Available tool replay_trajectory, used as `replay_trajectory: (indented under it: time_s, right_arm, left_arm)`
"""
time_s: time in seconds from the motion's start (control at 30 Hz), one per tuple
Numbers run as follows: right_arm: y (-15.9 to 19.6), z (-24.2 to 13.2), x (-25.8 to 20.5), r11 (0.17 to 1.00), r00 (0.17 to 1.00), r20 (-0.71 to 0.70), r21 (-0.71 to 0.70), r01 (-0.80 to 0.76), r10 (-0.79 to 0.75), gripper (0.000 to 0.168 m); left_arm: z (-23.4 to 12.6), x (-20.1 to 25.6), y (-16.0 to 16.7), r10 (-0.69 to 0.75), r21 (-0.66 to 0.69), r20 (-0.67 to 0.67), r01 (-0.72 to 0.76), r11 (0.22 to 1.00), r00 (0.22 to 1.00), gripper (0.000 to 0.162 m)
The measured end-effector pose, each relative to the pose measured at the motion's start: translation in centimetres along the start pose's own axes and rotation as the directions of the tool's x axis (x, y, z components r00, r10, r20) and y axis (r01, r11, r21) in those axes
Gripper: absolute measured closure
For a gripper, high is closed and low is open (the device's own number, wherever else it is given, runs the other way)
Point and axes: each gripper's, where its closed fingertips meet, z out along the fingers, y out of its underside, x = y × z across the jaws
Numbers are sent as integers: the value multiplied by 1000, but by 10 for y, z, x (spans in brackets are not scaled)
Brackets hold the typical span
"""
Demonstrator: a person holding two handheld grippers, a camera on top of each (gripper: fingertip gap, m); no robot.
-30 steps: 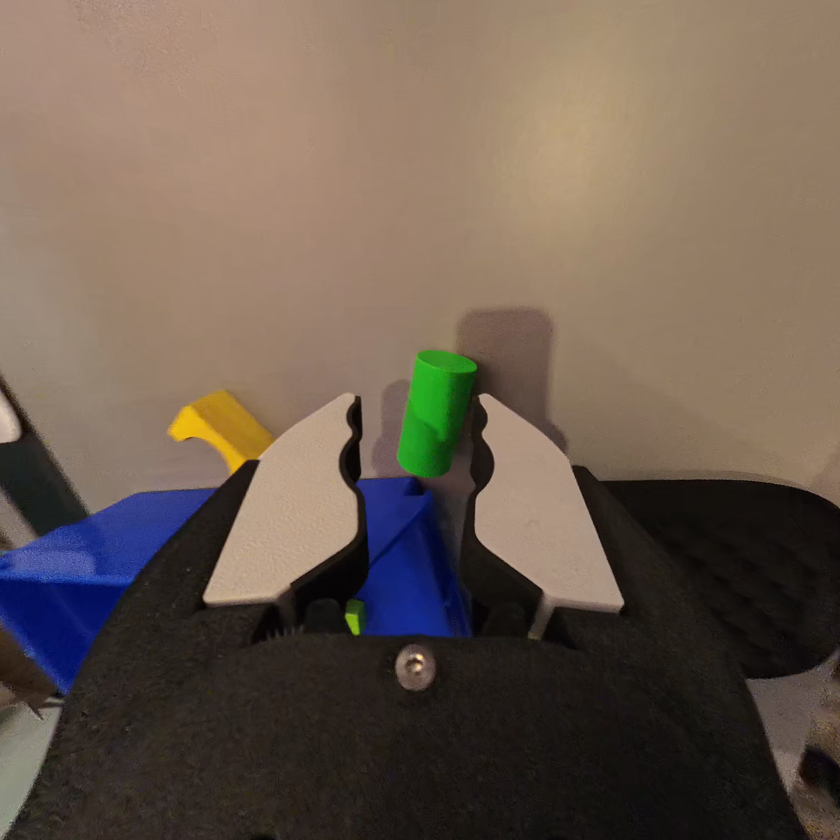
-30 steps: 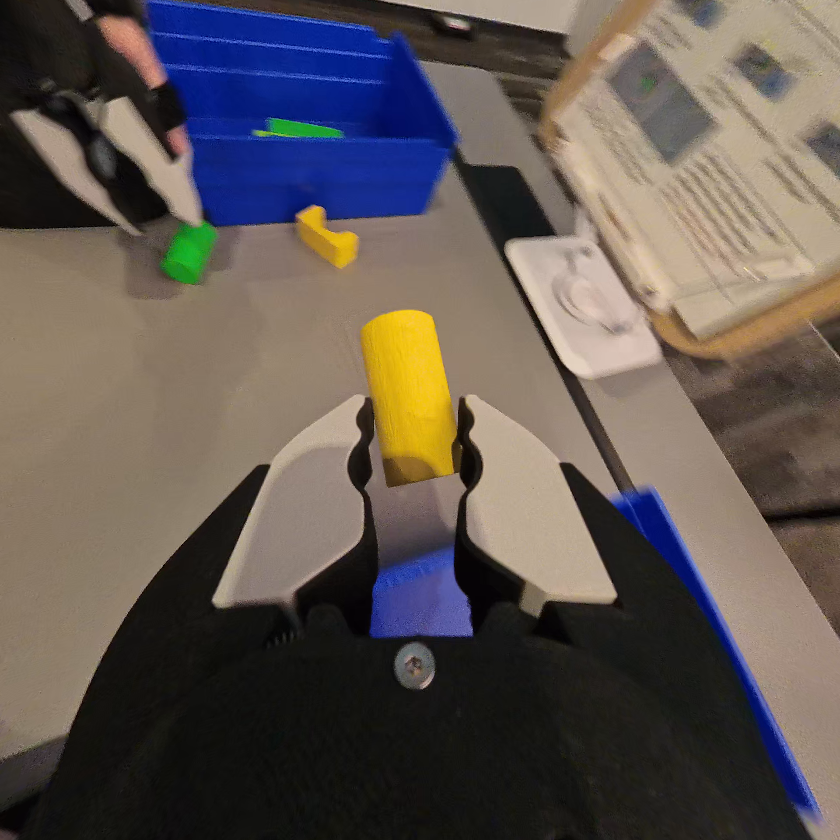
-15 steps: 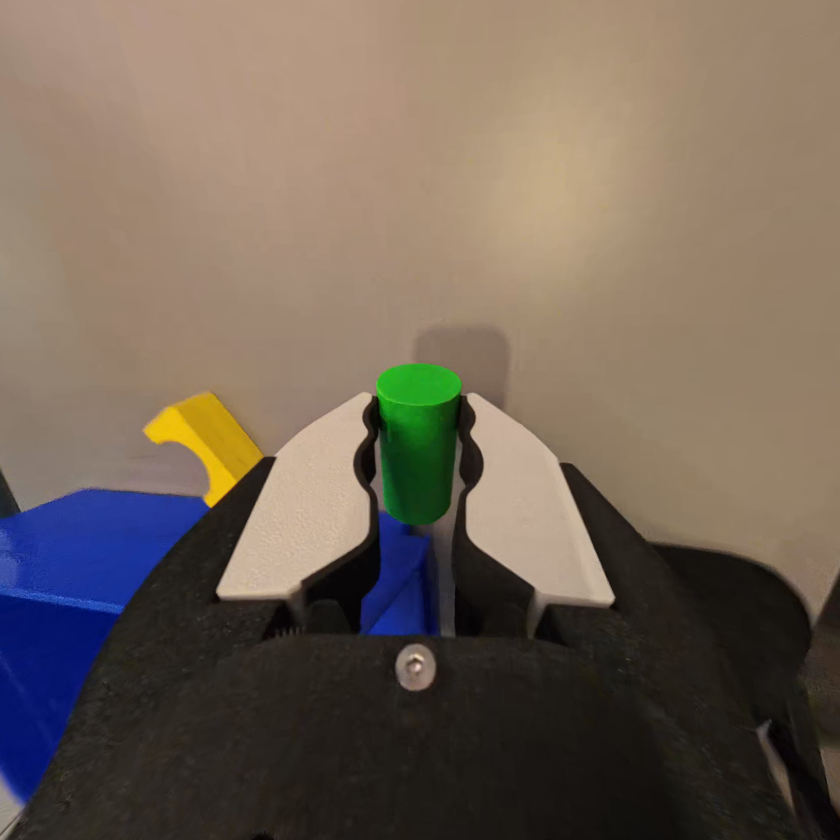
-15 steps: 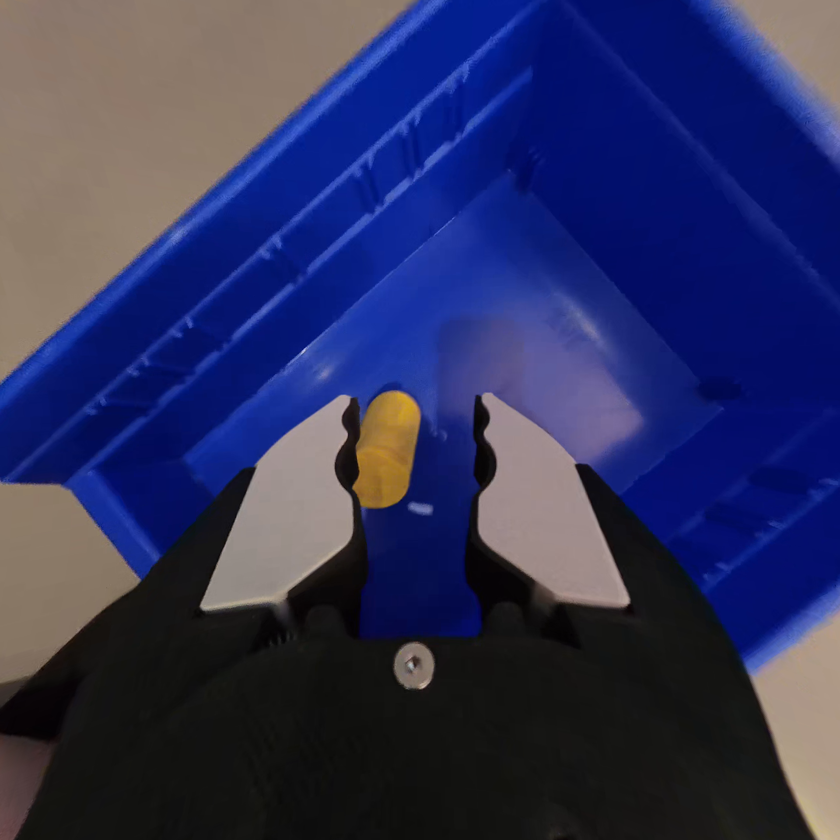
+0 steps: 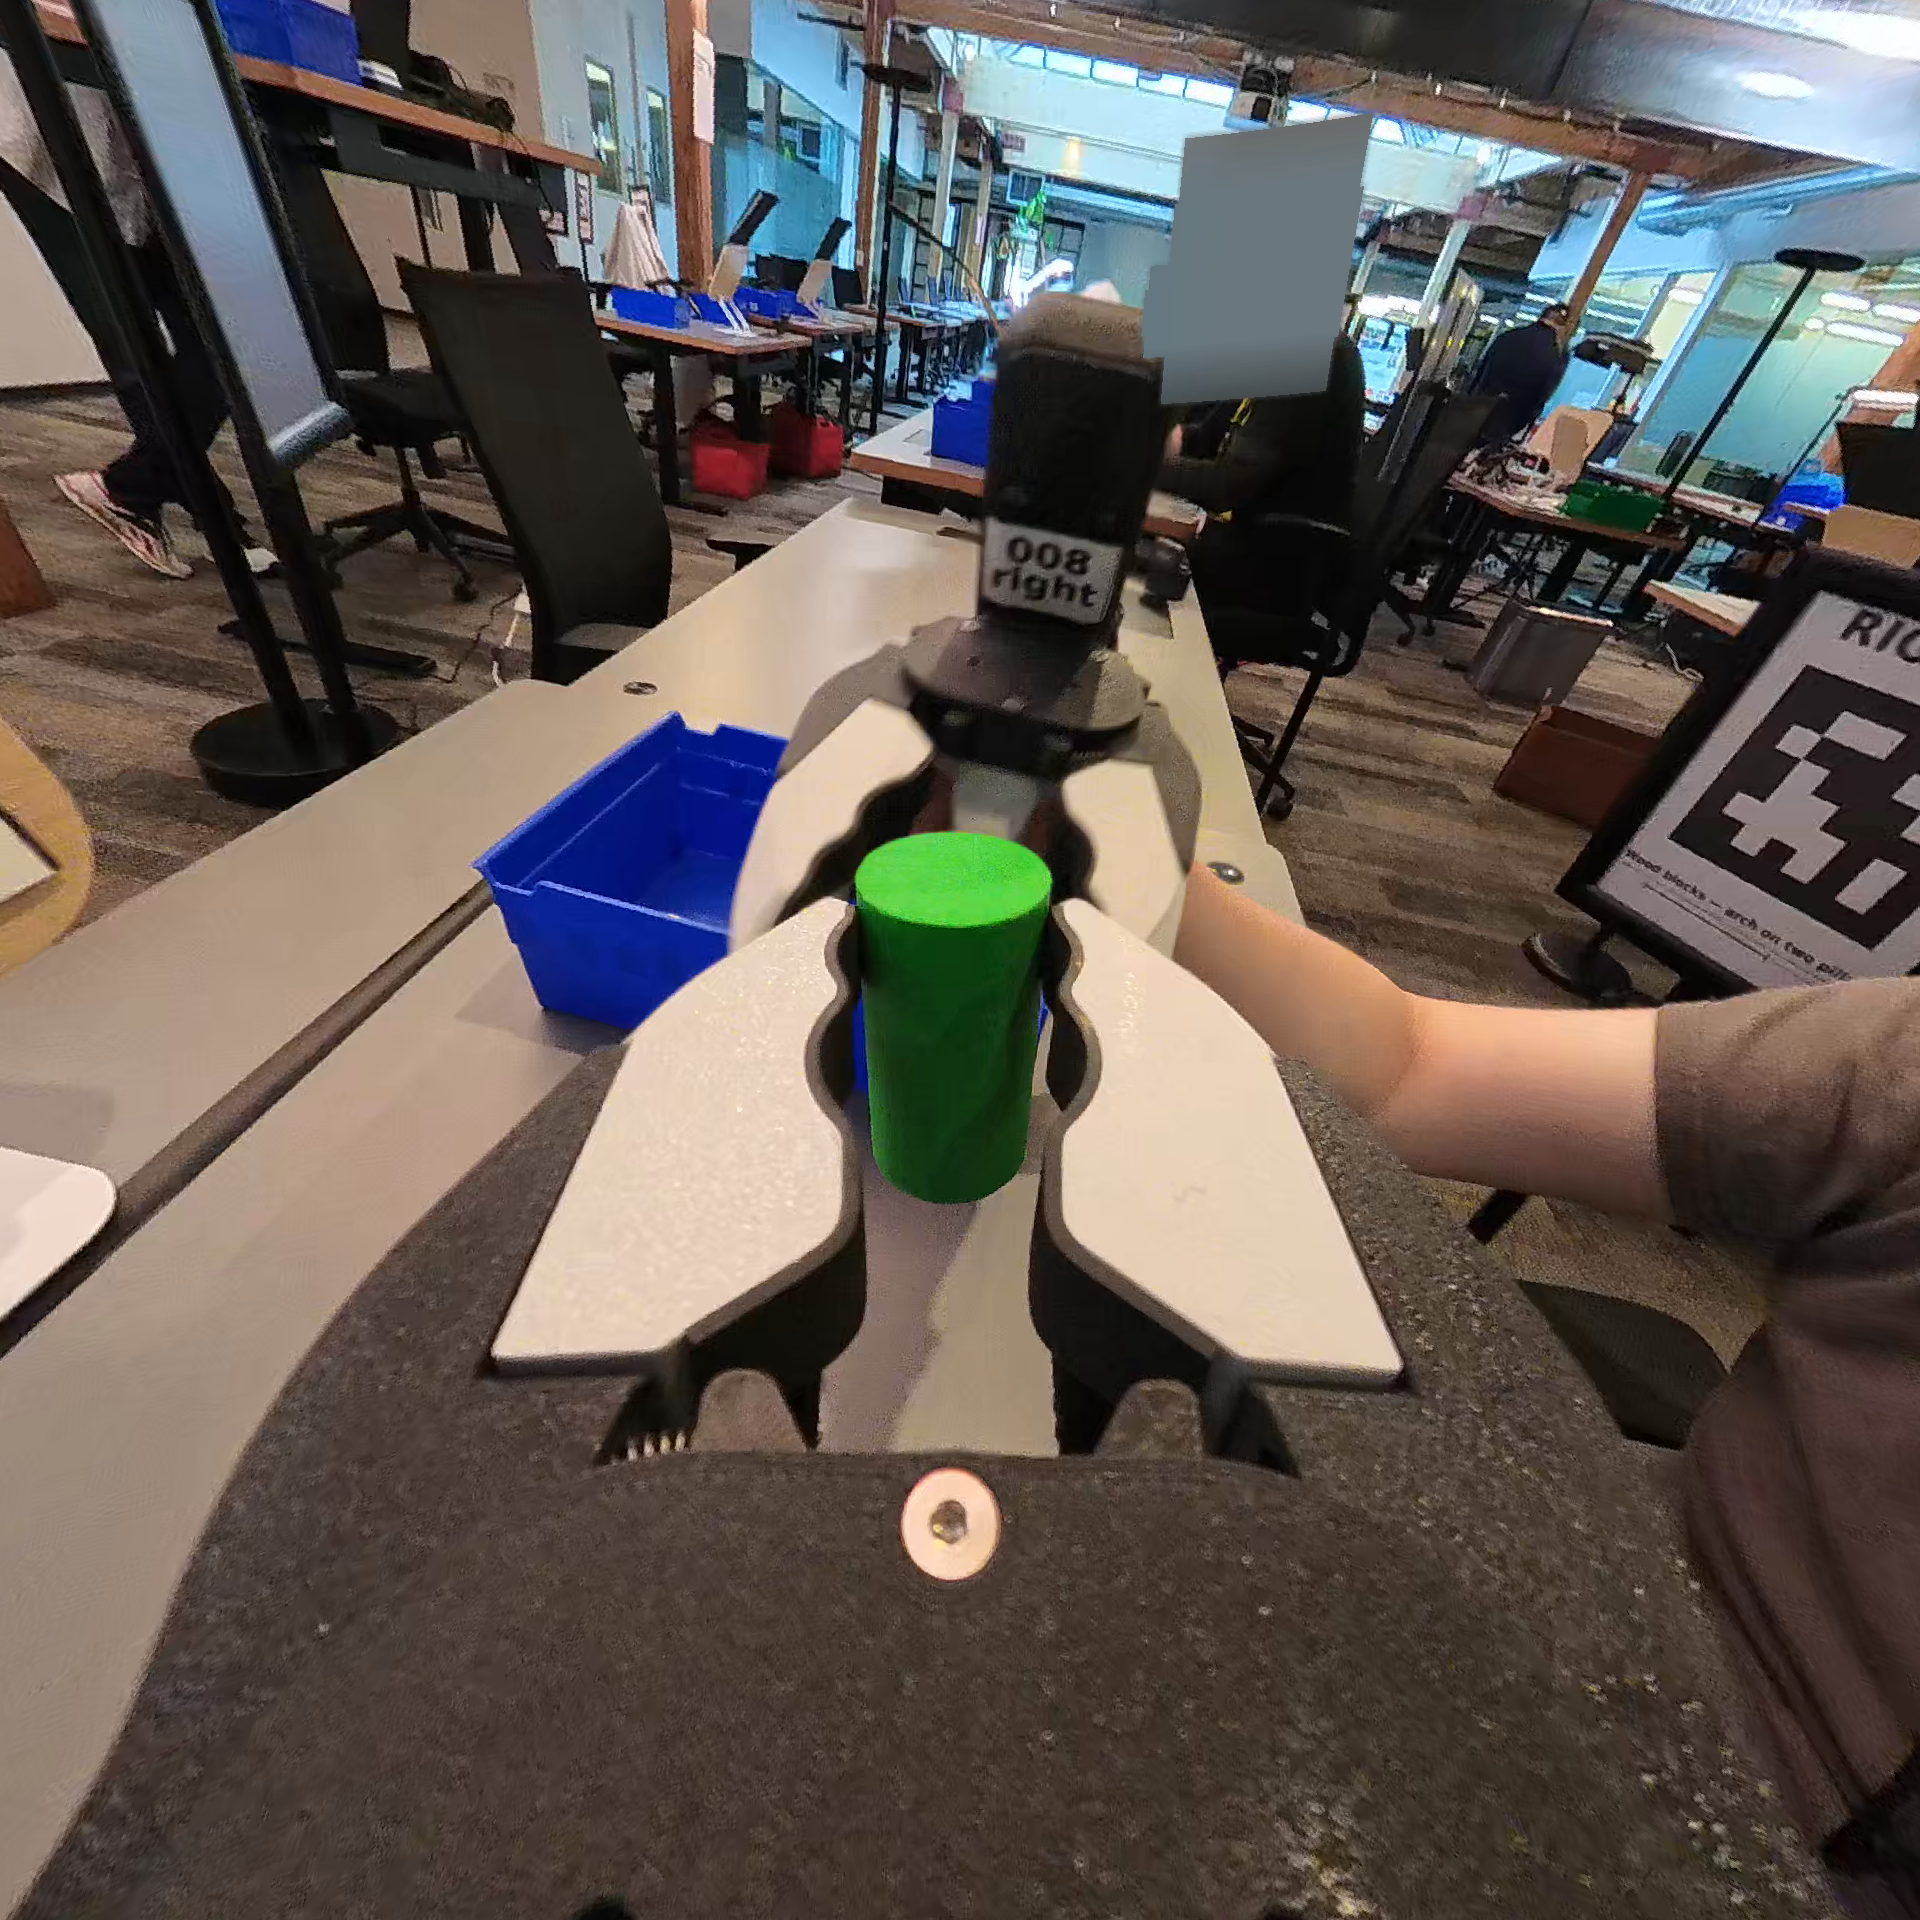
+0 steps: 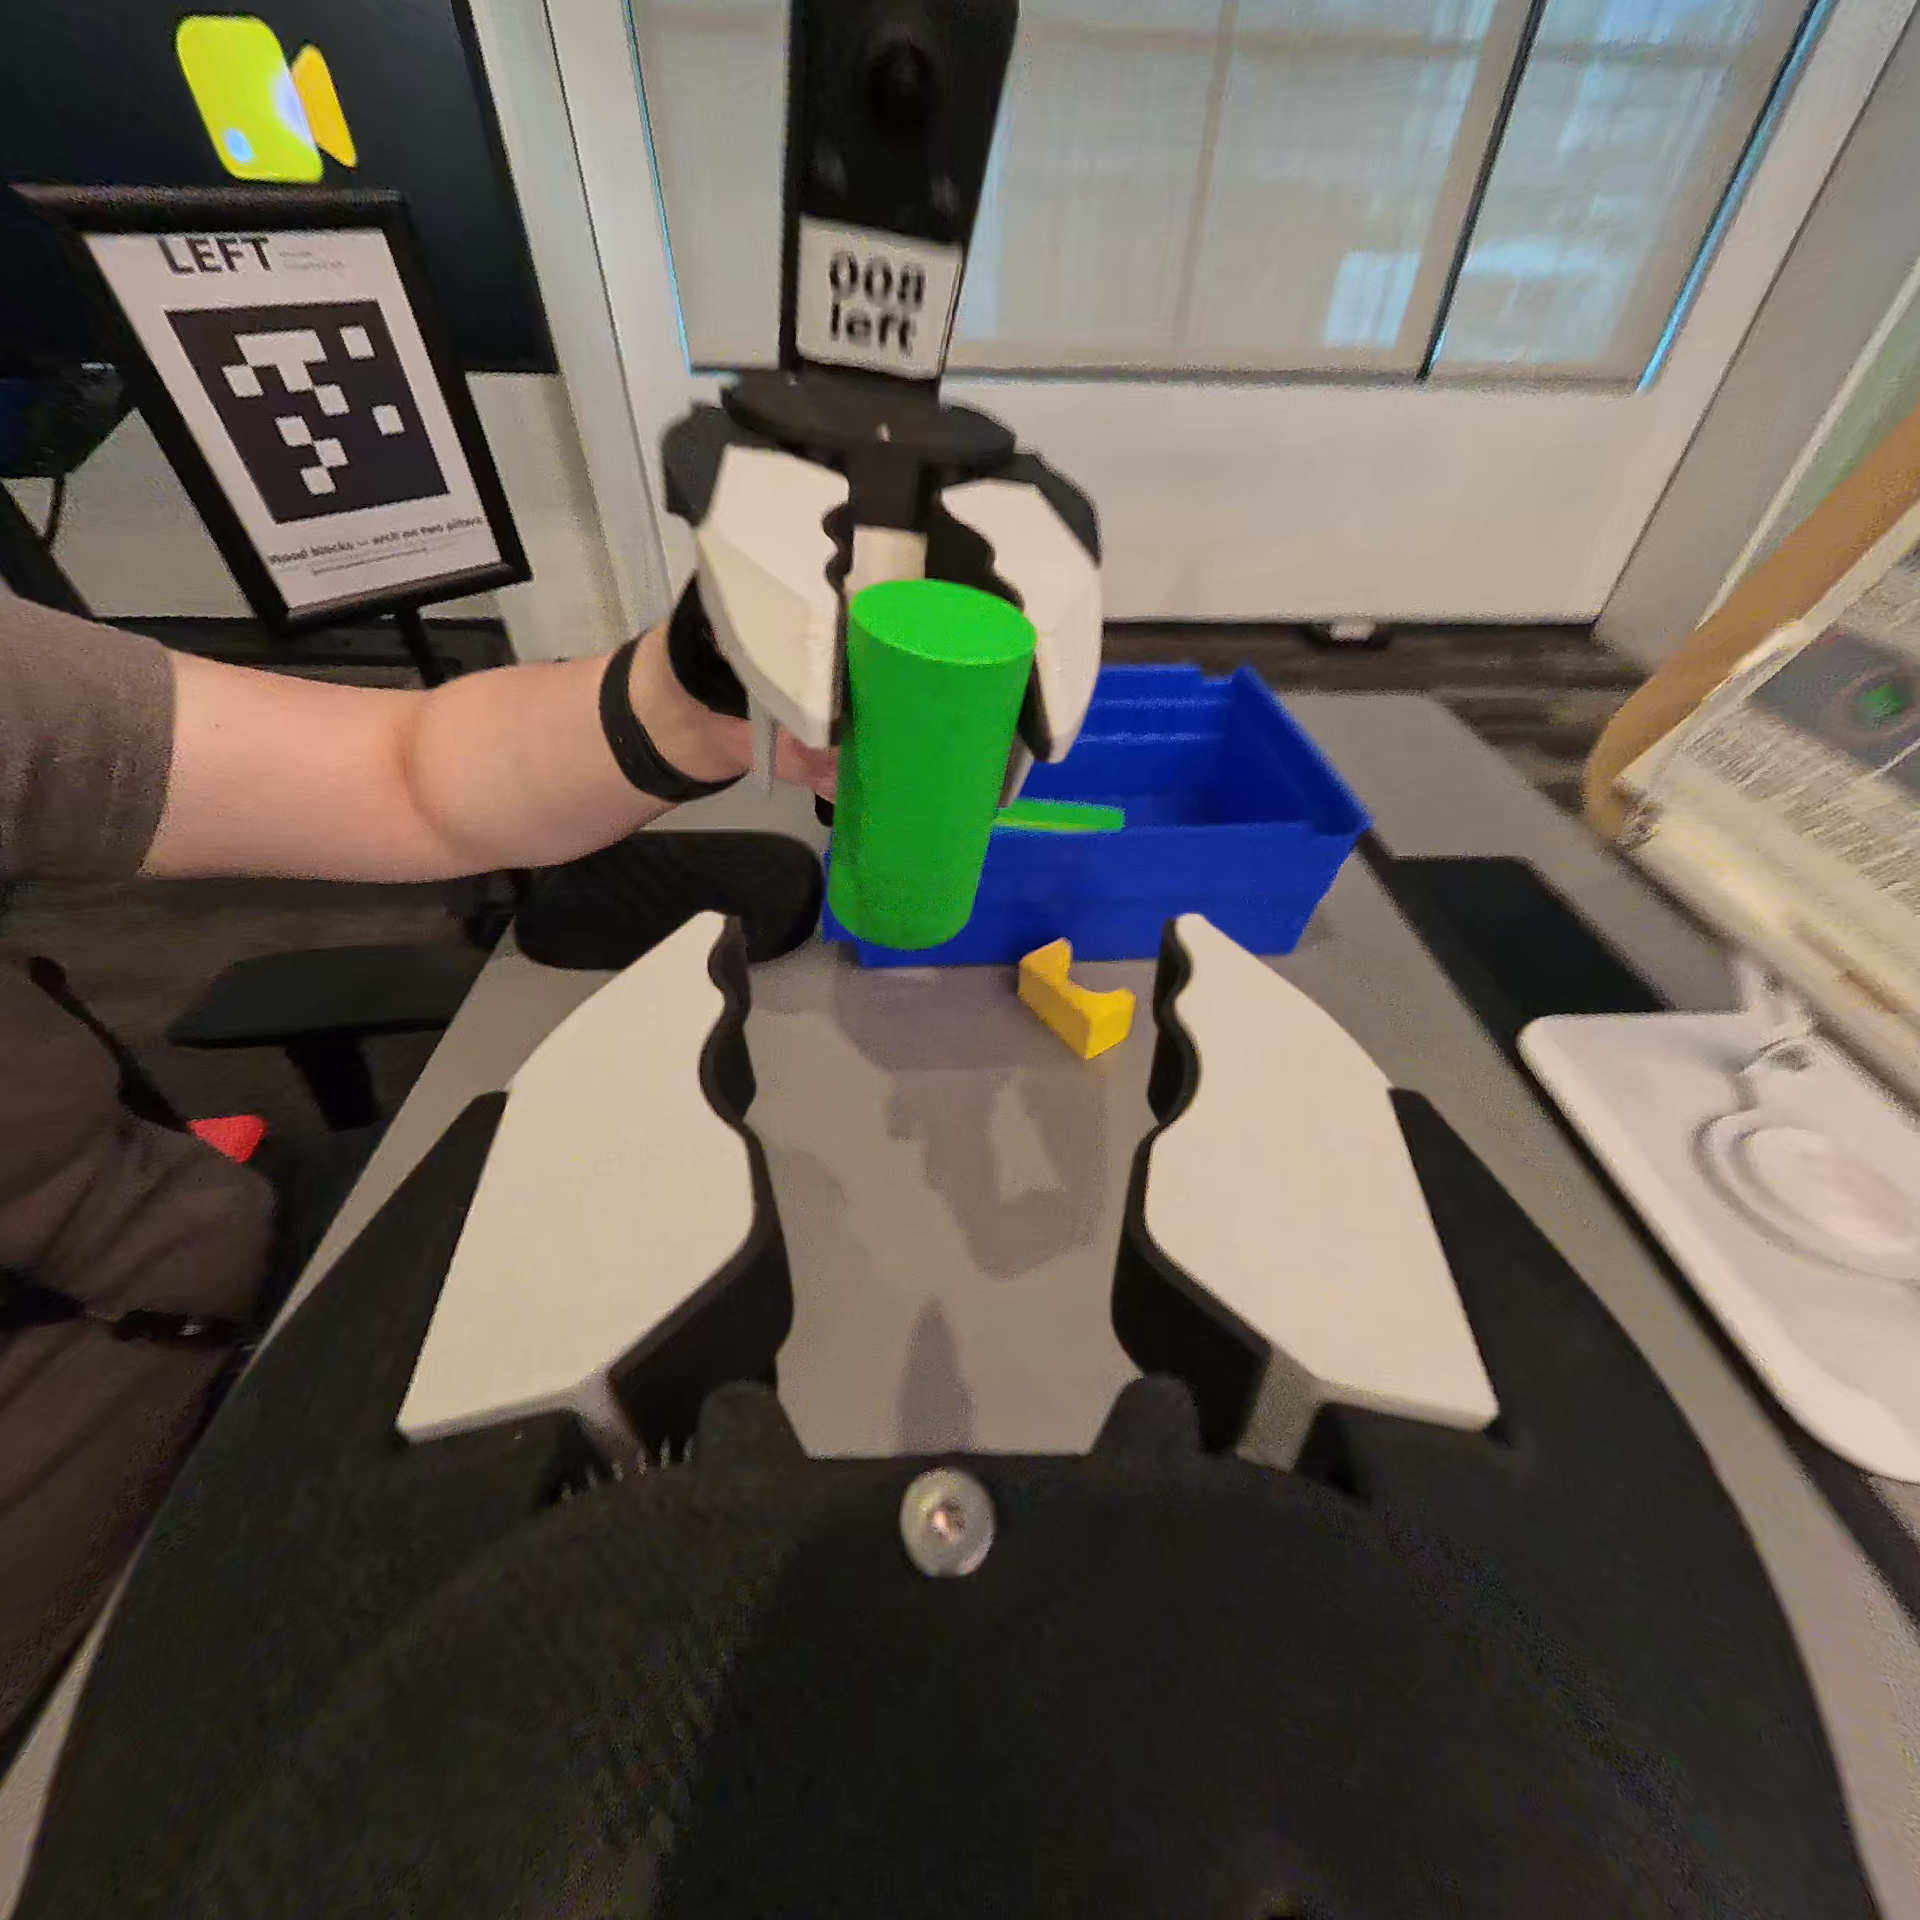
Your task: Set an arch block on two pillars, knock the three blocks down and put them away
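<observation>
My left gripper (image 5: pixel 948 935) is shut on a green cylinder (image 5: pixel 951 1049) and holds it upright in the air above the grey table (image 5: pixel 312 935). The right wrist view shows the left gripper (image 6: pixel 930 727) and its green cylinder (image 6: pixel 920 779) in front of a blue bin (image 6: pixel 1226 873). My right gripper (image 6: pixel 948 940) is open and empty, facing the left one. A yellow arch block (image 6: pixel 1075 997) lies on the table just before that bin. The yellow cylinder is not in view.
A second blue bin (image 5: pixel 613 904) sits on the table under the right gripper's fingers (image 5: pixel 1127 821). A flat green piece (image 6: pixel 1060 816) lies in the far bin. A white tray (image 6: pixel 1714 1195) is at the right edge. Marker signs (image 6: pixel 312 416) stand beside the table. Left and right tips are no more than a few centimetres apart.
My left gripper closed on the green cylinder and lifted it off the table. My right gripper let the yellow cylinder go into a blue bin, opened wide and rose to face the left one.
</observation>
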Motion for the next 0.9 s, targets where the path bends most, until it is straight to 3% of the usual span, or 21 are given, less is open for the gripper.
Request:
replay_trajectory:
  time_s: [0.07, 0.1, 0.13, 0.2, 0.27, 0.33, 0.43, 0.5, 0.6, 0.67, 0.77, 0.83, 0.87, 0.9]
  right_arm:
    - [18, 17, 5, 995, 997, 1, -66, -76, 76, 97]
    - [28, 21, 2, 990, 994, 47, -112, -91, 97, 128]
    - [35, 22, 2, 984, 991, 70, -148, -103, 115, 137]
    - [41, 11, 9, 977, 990, 59, -175, -119, 131, 137]
    - [37, -13, 19, 979, 992, 17, -165, -117, 122, 137]
    - [36, -49, 41, 975, 987, -110, -176, -134, 116, 137]
    - [72, -117, 79, 914, 913, -383, -302, -271, 144, 137]
    - [108, -162, 97, 839, 828, -532, -360, -409, 176, 137]
    - [156, -213, 110, 721, 695, -676, -353, -596, 243, 137]
    - [181, -230, 113, 665, 643, -717, -346, -662, 268, 137]
    - [214, -244, 114, 571, 604, -754, -385, -725, 258, 136]
    - [228, -247, 117, 531, 586, -768, -394, -750, 257, 136]
    - [230, -246, 119, 526, 575, -774, -383, -759, 266, 137]
    - [230, -244, 122, 533, 567, -777, -369, -762, 273, 137]
  left_arm:
    - [9, -3, 8, -29, -43, 9, 30, 999, 1000, 129]
    - [9, -9, 13, -53, -75, 34, 55, 996, 998, 124]
    - [7, -16, 17, -65, -116, 54, 71, 991, 996, 114]
    - [-11, -42, 28, -55, -210, 158, 88, 974, 986, 101]
    - [-40, -74, 60, -23, -384, 307, 146, 912, 951, 107]
    - [-71, -94, 110, 11, -597, 412, 261, 759, 911, 110]
    - [-110, -108, 178, 156, -789, 518, 400, 465, 841, 124]
    - [-125, -113, 206, 313, -867, 485, 400, 298, 817, 119]
    - [-147, -134, 217, 589, -928, 340, 362, 86, 733, 117]
    - [-150, -143, 220, 638, -925, 326, 374, 64, 697, 121]
    - [-146, -143, 232, 538, -901, 411, 416, 118, 736, 117]
    - [-153, -144, 239, 498, -880, 449, 463, 103, 742, 112]
    - [-159, -147, 241, 508, -873, 454, 480, 88, 732, 113]
    - [-161, -147, 243, 501, -871, 455, 486, 78, 736, 124]
